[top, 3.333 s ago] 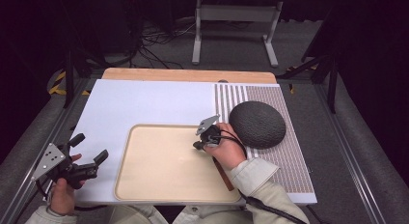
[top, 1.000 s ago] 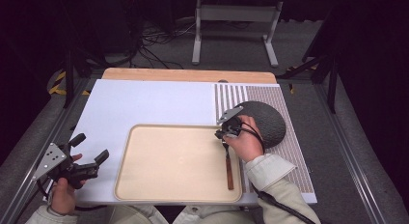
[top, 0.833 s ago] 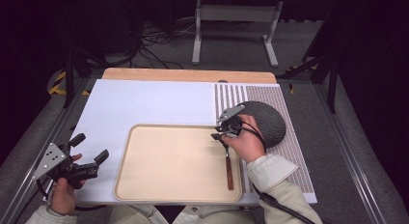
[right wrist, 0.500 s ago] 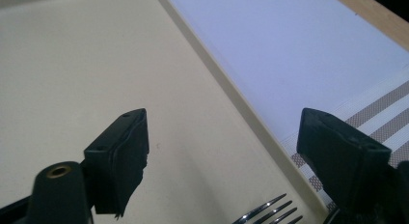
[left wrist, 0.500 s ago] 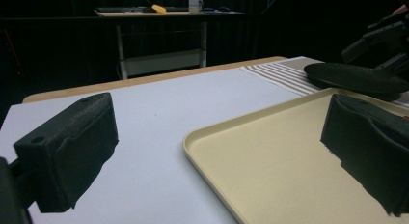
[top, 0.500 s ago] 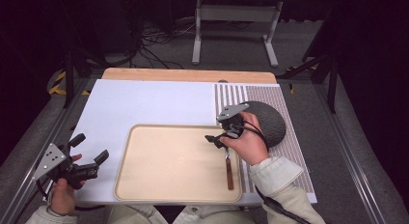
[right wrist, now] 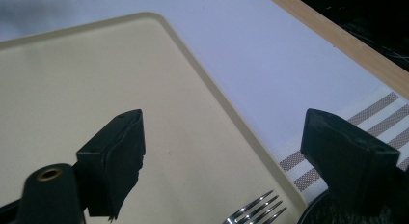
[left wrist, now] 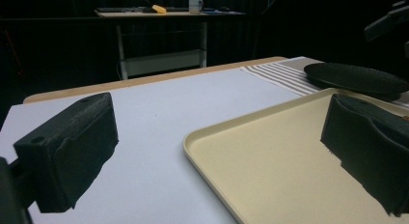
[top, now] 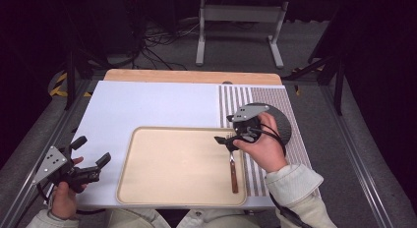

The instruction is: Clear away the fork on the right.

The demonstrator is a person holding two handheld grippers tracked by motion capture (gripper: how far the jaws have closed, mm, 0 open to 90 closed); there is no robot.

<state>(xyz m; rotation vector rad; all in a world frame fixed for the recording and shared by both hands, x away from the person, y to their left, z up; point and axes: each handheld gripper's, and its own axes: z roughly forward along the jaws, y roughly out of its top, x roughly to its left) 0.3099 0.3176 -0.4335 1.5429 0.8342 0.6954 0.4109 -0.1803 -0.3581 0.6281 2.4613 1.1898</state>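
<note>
We find the fork [top: 233,171] lying flat in the tray [top: 162,188], along its right-hand edge, tines toward the far side and wooden handle toward the person. It is parallel to the tray wall and clear of it, which reads as a deliberate placement rather than a drop.

The right gripper [top: 225,141] hangs above the tine end. Its jaws have just been opening and now stand wide apart with nothing between them; in the right gripper view the tines [right wrist: 255,212] lie below the spread jaws, untouched. We judge the fork released and this hand clearing upward.

The left gripper [top: 91,156] rests at the near left of the surface [top: 147,105], just beside the tray's left rim and not touching it. Its jaws are spread and empty, pointed across the tray, a waiting posture in our judgement.

The dark round mat [top: 282,127] sits on the striped cloth [top: 236,98] to the right of the tray, partly behind the right hand. In the left gripper view it lies beyond the tray's far corner [left wrist: 357,79]. The tray otherwise carries nothing, leaving room beside the fork for further items.
</note>
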